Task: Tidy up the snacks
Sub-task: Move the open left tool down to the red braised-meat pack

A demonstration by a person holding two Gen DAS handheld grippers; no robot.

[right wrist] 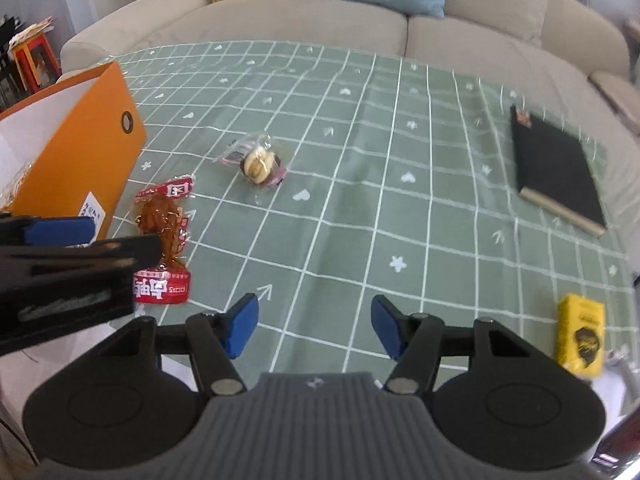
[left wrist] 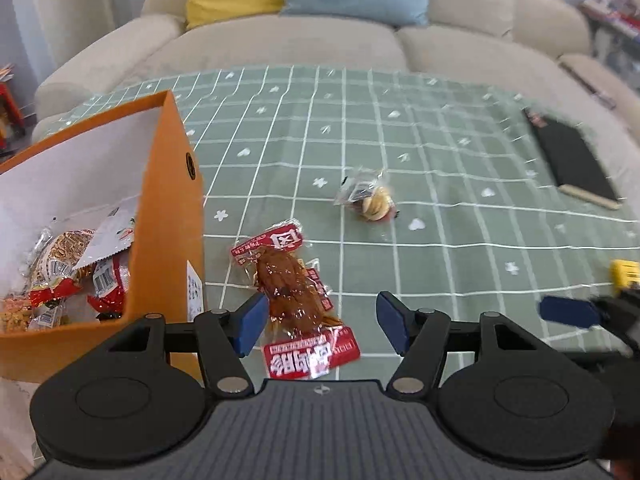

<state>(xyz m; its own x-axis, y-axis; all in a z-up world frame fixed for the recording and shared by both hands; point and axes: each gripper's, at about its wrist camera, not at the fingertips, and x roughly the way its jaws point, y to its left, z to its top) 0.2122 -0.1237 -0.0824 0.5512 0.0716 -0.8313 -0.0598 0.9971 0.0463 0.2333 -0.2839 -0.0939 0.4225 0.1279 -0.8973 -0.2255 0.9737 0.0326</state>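
A red packet with a brown glazed snack [left wrist: 294, 292] lies on the green checked tablecloth, just right of the orange box [left wrist: 172, 208]. My left gripper [left wrist: 322, 320] hovers over its near half, open, and the packet lies between the jaws without either pad pressing on it. The box holds several wrapped snacks [left wrist: 60, 272]. Further out lies a small clear-wrapped pastry [left wrist: 370, 200]. My right gripper [right wrist: 313, 326] is open over bare cloth. In its view the red packet [right wrist: 162, 232] is at left, the pastry [right wrist: 258, 164] is ahead, and a yellow packet [right wrist: 580, 336] is at right.
A black notebook [right wrist: 556, 168] lies at the far right of the table. A beige sofa [left wrist: 304, 40] with a yellow and a blue cushion stands behind the table. The table's near edge is close under both grippers.
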